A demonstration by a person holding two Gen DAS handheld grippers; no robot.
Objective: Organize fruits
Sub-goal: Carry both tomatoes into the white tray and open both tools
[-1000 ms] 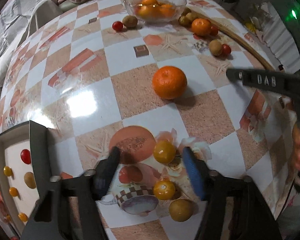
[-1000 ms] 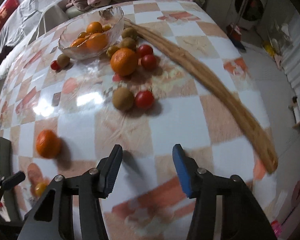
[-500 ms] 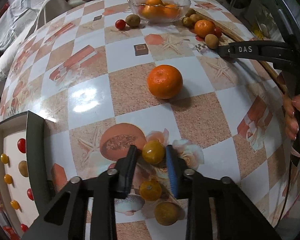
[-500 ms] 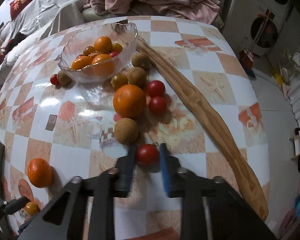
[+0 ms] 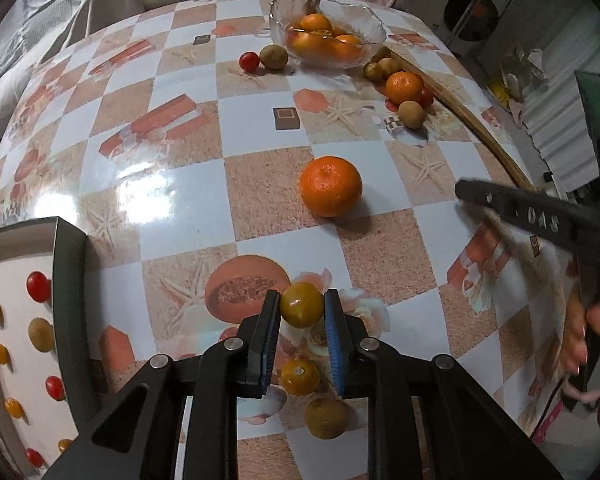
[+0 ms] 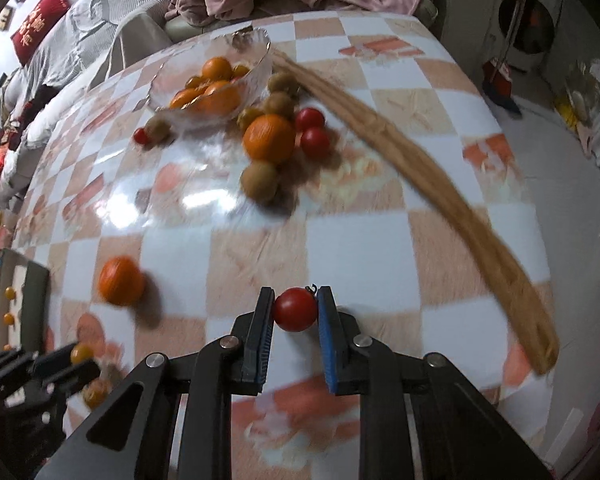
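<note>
On the glossy checked tablecloth [image 5: 260, 128], I have my left gripper [image 5: 302, 312] clamped on a yellow tomato [image 5: 302, 305] and my right gripper [image 6: 295, 312] on a red tomato [image 6: 295, 309], both light, slick, bruisable, so I pinch gently across their middles.

- One glass bowl [image 5: 327, 36] at 12 o'clock
- Two loose oranges [image 5: 330, 191] on the bench [image 5: 180, 160]
- One tray [image 5: 66, 280] at 8 o'clock
- Two tongs [image 5: 302, 312], one small fruit in each
</note>
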